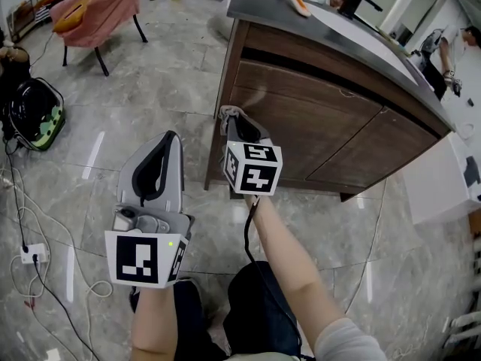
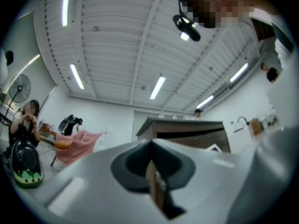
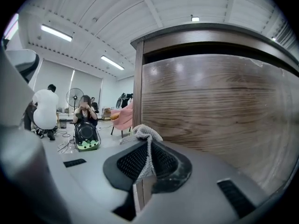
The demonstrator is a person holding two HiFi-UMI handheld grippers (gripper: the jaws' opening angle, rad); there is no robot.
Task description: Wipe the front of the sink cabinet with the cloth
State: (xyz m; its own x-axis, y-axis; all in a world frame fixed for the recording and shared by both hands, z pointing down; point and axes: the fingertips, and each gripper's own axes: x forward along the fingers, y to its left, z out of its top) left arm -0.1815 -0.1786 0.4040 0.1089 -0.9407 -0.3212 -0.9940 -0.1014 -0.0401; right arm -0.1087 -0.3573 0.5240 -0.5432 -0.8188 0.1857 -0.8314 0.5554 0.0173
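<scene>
Right gripper (image 3: pixel 148 148) pinched the cloth (image 3: pixel 142 132) at its tips, with the sink cabinet front (image 3: pixel 210 101) just ahead to its right. Left gripper (image 2: pixel 152 143) was pressed together, empty. Wiping looked barely started, with nearly all panels left.

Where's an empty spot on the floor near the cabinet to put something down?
The tiled floor is bare between the pink chair and the cabinet. It is bare again in front of the cabinet, toward the white unit. The left edge is crowded with a backpack, cables and a power strip.
</scene>
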